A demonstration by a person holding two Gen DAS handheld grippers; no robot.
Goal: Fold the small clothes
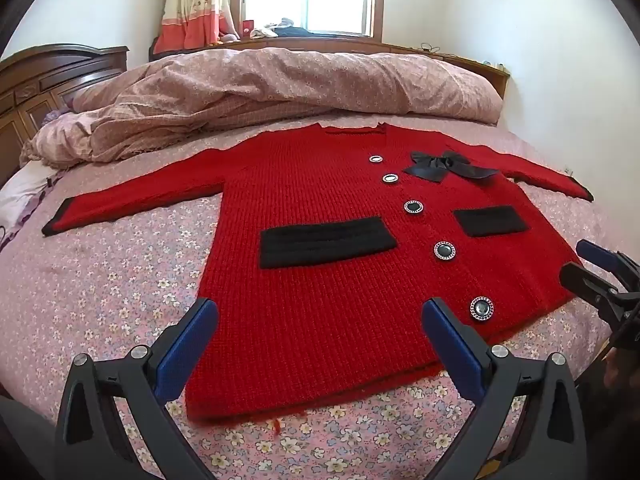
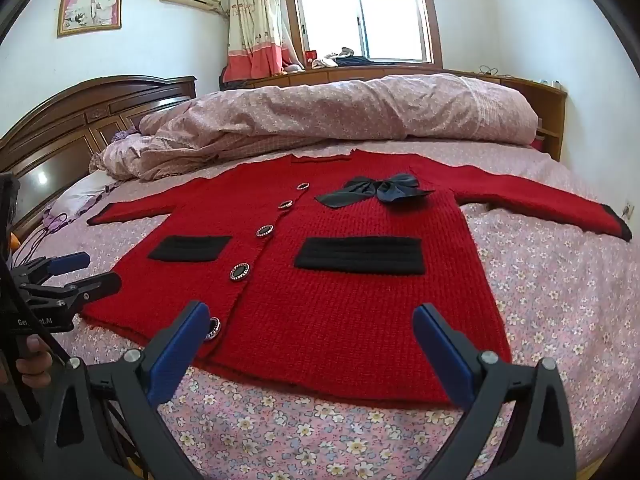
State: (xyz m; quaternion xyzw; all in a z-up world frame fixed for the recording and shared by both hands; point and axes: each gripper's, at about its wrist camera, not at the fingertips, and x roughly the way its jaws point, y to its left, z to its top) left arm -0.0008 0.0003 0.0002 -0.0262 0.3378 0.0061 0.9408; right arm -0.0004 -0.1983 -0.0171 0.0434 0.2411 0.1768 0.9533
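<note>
Both claws, left claw (image 1: 318, 322) and right claw (image 2: 312, 330), are held wide open and empty just above the hem of the red cardigan (image 1: 340, 264), which is spread flat, buttoned, sleeves outstretched, on the bed (image 1: 100, 300). No fold has been made; all folding is judged left.

Red knit cardigan (image 1: 328, 280) lies flat, sleeves spread.

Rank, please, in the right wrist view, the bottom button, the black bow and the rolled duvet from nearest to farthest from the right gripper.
From the right gripper:
1. Bottom button, beside its left fingertip.
2. Black bow, up on the cardigan's chest.
3. Rolled duvet, across the bed beyond the collar.
</note>
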